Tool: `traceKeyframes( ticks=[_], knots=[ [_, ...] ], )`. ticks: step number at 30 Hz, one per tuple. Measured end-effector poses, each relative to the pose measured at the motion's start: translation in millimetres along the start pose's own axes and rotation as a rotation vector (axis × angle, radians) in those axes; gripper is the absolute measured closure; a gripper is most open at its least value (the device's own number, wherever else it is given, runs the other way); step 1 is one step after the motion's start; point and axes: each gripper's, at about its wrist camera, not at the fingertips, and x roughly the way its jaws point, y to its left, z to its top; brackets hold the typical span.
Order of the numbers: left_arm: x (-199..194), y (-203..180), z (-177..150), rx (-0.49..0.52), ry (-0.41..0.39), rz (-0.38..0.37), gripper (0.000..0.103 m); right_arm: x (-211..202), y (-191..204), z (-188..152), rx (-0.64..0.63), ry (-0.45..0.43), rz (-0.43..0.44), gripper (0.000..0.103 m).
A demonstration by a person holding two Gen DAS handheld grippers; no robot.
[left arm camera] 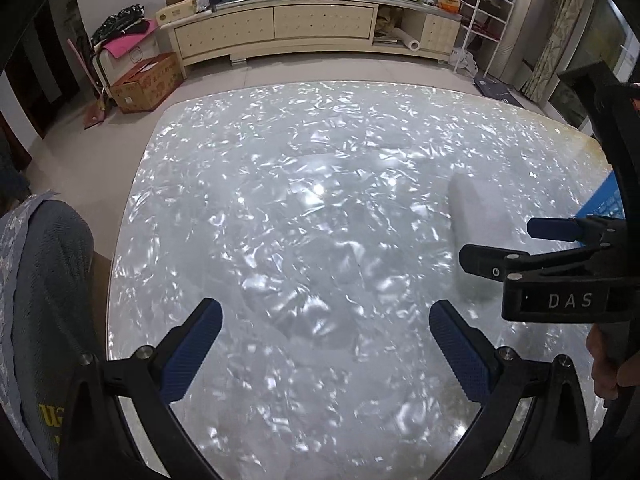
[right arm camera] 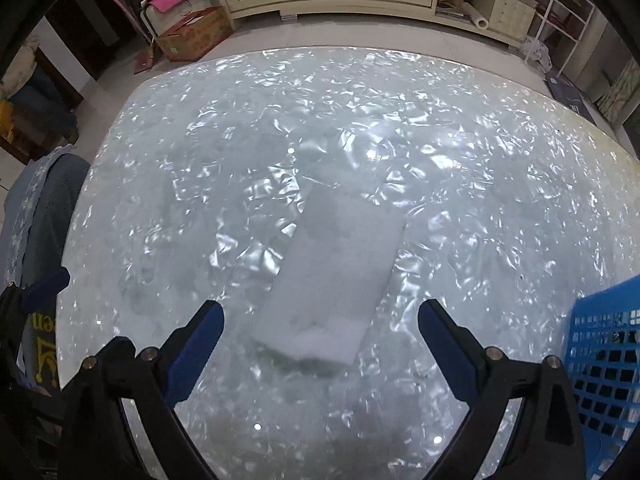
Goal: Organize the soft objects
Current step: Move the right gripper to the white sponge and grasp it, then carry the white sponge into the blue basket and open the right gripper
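Right tool (right arm camera: 320,320) sits low over the worktop (right arm camera: 460,160), blue-padded fingers (right arm camera: 200,340) spread wide with nothing between them. Just ahead, lined up inside that gap, lies the folded white cloth (right arm camera: 340,276), flat on the shimmering surface, long axis running away and a little rightward. Its near end shows a doubled fold with a soft shadow under the edge. It looks light and limp, more towel than anything stiff, so it will likely sag and unfold if taken by a single corner. My read: the best hold is across that thick near fold, pinching all the layers together, pads pressed down onto the glossy top so the cloth does not just slide away.

Off to the right, at the worktop's edge, a blue plastic basket (right arm camera: 600,340) with a lattice wall, probably where the cloth belongs, though its inside is hard to make out.

Left tool (left arm camera: 326,320) hangs wide open too, over bare worktop, empty. From its view the cloth (left arm camera: 472,216) lies to the right, partly behind the right tool, a hand (left arm camera: 604,360) showing on the grip.

Further out: a chair back draped in grey fabric (left arm camera: 48,280) at the left, then tiled floor, a cardboard box (left arm camera: 146,80), and a long cream cabinet (left arm camera: 300,28) piled with clutter.
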Motion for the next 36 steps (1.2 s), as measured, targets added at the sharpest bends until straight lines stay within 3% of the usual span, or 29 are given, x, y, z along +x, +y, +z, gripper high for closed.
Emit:
traceKeyframes(
  ticks=[3,8,10,13,20,36],
  knots=[
    [6,1,3,-0.003,0.001,-0.003,0.000,12,3,4,-0.001,0.010,-0.008,0.008],
    [12,0,3,-0.003,0.011,-0.004,0.000,22,10,5,-0.009,0.006,-0.045,0.031],
    [13,0,2,-0.001,0.016,-0.003,0.000,24,15,4,-0.031,-0.005,-0.070,0.045],
    [13,0,0,-0.001,0.018,0.004,0.000,22,18,-1,-0.066,-0.015,-0.070,0.052],
    [-4,-12,-6,0.012,0.012,0.007,0.000,-3,10,-25,-0.100,-0.020,-0.029,0.054],
    [-103,-91,-24,0.050,-0.059,-0.075,0.000,-149,-38,-99,-0.133,-0.155,0.011,0.053]
  ],
)
